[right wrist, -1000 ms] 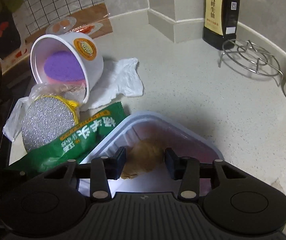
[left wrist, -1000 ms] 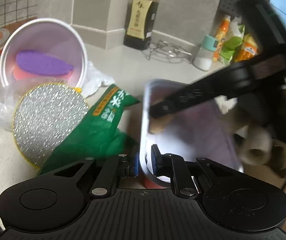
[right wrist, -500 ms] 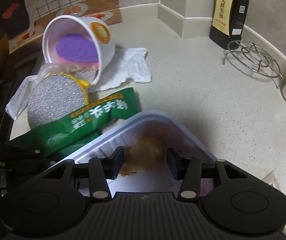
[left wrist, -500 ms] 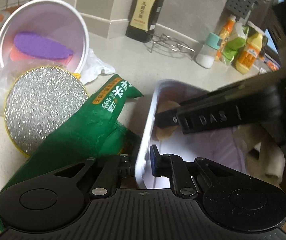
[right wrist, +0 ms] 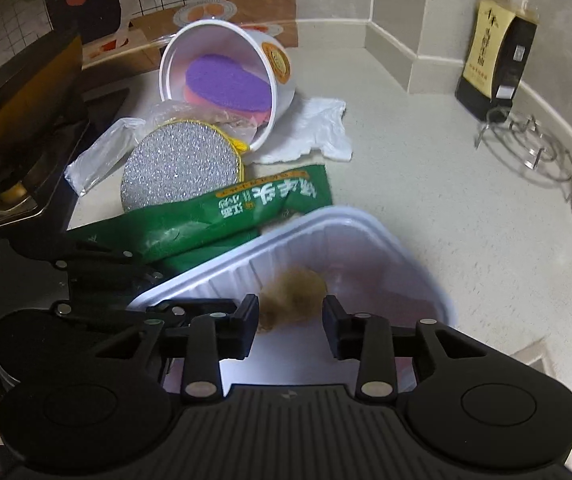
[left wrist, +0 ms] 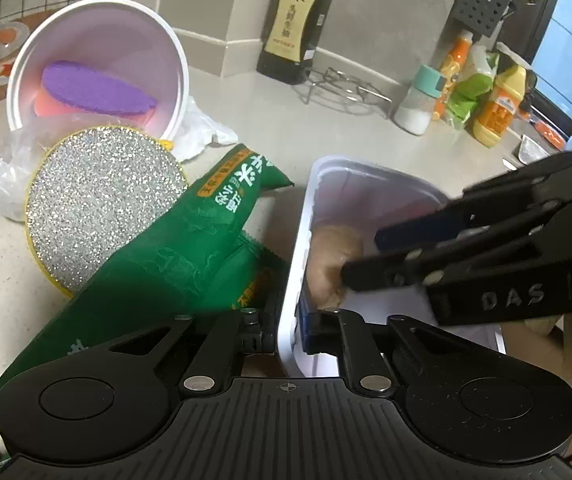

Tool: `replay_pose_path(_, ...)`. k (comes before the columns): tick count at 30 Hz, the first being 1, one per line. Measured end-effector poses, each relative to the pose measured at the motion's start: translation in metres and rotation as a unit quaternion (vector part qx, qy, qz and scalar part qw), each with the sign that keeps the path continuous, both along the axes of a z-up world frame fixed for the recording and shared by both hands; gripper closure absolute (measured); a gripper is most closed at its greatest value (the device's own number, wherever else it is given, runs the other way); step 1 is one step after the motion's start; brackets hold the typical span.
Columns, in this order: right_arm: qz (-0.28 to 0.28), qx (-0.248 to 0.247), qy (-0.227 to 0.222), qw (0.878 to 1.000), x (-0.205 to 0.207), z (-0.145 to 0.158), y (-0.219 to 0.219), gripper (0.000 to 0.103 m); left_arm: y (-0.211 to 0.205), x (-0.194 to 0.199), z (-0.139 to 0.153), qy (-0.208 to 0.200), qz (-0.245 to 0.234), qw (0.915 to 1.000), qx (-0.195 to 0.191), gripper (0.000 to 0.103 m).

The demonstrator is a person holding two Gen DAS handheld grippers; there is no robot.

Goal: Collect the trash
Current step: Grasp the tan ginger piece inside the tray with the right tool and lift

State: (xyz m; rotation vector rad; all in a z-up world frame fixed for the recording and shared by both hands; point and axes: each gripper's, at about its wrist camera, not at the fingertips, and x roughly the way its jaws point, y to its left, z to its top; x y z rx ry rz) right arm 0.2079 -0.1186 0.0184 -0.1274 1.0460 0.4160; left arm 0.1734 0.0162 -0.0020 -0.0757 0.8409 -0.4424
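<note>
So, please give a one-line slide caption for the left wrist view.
Left gripper clamps the white plastic tray rim while the right gripper reaches a brown food scrap inside.

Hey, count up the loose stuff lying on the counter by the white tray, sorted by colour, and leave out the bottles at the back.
White: 3, the tray, the tipped cup, the crumpled tissue
Green: 1, the snack wrapper
Silver: 1, the round scouring pad
Clear: 1, the plastic bag
Total: 6
</note>
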Motion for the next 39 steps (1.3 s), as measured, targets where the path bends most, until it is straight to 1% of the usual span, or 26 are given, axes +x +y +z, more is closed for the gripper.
replay_pose_path(3, -0.015, 0.004, 0.019, 1.000, 0.003, -0.010, -0.001, 0.067, 0.003, 0.000, 0.000, 0.001, 0.003, 1.0000, -0.001, 0.093)
replay_pose_path(7, -0.050, 0.028, 0.032, 0.998, 0.013, -0.016, -0.007, 0.053, 0.008, -0.003, 0.005, -0.001, 0.001, 1.0000, -0.001, 0.092)
replay_pose_path(8, -0.058, 0.037, 0.039, 0.997, 0.017, -0.018, -0.009, 0.051, 0.010, -0.005, 0.006, -0.003, -0.002, 1.0000, -0.001, 0.090)
replay_pose_path(12, -0.074, 0.073, 0.048, 0.993, 0.024, -0.017, -0.013, 0.050, 0.017, -0.011, 0.010, -0.004, -0.021, 0.9997, -0.012, 0.085)
replay_pose_path(14, -0.071, 0.072, 0.049, 0.994, 0.026, -0.018, -0.011, 0.050, 0.019, -0.014, 0.013, -0.018, -0.030, 0.9994, -0.007, 0.081)
replay_pose_path(16, -0.062, 0.059, 0.045, 0.995, 0.026, -0.019, -0.005, 0.049, 0.018, -0.016, 0.016, -0.030, -0.038, 0.9988, 0.002, 0.079)
replay_pose_path(19, -0.029, 0.045, 0.030, 0.998, 0.021, -0.015, 0.004, 0.080, 0.019, -0.019, 0.017, -0.036, -0.042, 0.9985, 0.003, 0.079)
replay_pose_path(20, -0.019, 0.031, 0.021, 0.999, 0.018, -0.010, 0.006, 0.095, 0.019, -0.019, 0.018, -0.035, -0.042, 0.9985, 0.002, 0.079)
replay_pose_path(21, -0.012, 0.019, 0.011, 1.000, 0.015, -0.005, 0.007, 0.099, 0.019, -0.019, 0.018, -0.034, -0.042, 0.9985, 0.001, 0.079)
replay_pose_path(23, -0.010, -0.006, -0.007, 1.000, 0.010, 0.002, 0.005, 0.099, 0.019, -0.019, 0.018, -0.035, -0.041, 0.9986, 0.000, 0.079)
replay_pose_path(26, -0.032, -0.048, -0.031, 0.998, 0.010, 0.009, -0.002, 0.099, 0.019, -0.019, 0.018, -0.035, -0.042, 0.9985, 0.000, 0.079)
replay_pose_path(27, -0.037, -0.048, -0.033, 0.998, 0.011, 0.010, -0.006, 0.099, 0.019, -0.020, 0.018, -0.035, -0.042, 0.9985, -0.001, 0.079)
replay_pose_path(28, -0.042, -0.037, -0.030, 0.998, 0.012, 0.012, -0.011, 0.099, 0.020, -0.020, 0.019, -0.034, -0.042, 0.9985, -0.002, 0.079)
replay_pose_path(30, -0.051, 0.001, -0.014, 0.999, 0.017, 0.012, -0.020, 0.096, 0.020, -0.019, 0.020, -0.031, -0.044, 0.9985, -0.006, 0.079)
replay_pose_path(31, -0.051, 0.015, -0.005, 0.999, 0.019, 0.011, -0.025, 0.091, 0.021, -0.019, 0.020, -0.030, -0.044, 0.9985, -0.006, 0.079)
replay_pose_path(32, -0.052, 0.025, 0.008, 0.998, 0.021, 0.007, -0.025, 0.087, 0.022, -0.019, 0.022, -0.032, -0.043, 0.9985, -0.008, 0.079)
replay_pose_path(33, -0.053, 0.031, 0.019, 0.998, 0.023, 0.004, -0.024, 0.086, 0.025, -0.019, 0.024, -0.035, -0.039, 0.9985, -0.011, 0.078)
replay_pose_path(34, -0.053, 0.036, 0.028, 0.998, 0.024, 0.000, -0.021, 0.082, 0.028, -0.019, 0.026, -0.039, -0.034, 0.9986, -0.013, 0.078)
replay_pose_path(35, -0.057, 0.039, 0.034, 0.997, 0.025, -0.003, -0.019, 0.073, 0.031, -0.019, 0.029, -0.043, -0.030, 0.9985, -0.018, 0.078)
replay_pose_path(36, -0.059, 0.037, 0.029, 0.997, 0.025, -0.005, -0.014, 0.068, 0.034, -0.019, 0.031, -0.046, -0.025, 0.9984, -0.022, 0.078)
replay_pose_path(37, -0.058, 0.035, 0.031, 0.997, 0.026, -0.006, -0.011, 0.059, 0.036, -0.019, 0.033, -0.047, -0.022, 0.9984, -0.023, 0.078)
replay_pose_path(39, -0.055, 0.027, 0.044, 0.997, 0.028, -0.013, -0.004, 0.054, 0.039, -0.019, 0.035, -0.048, -0.019, 0.9984, -0.021, 0.078)
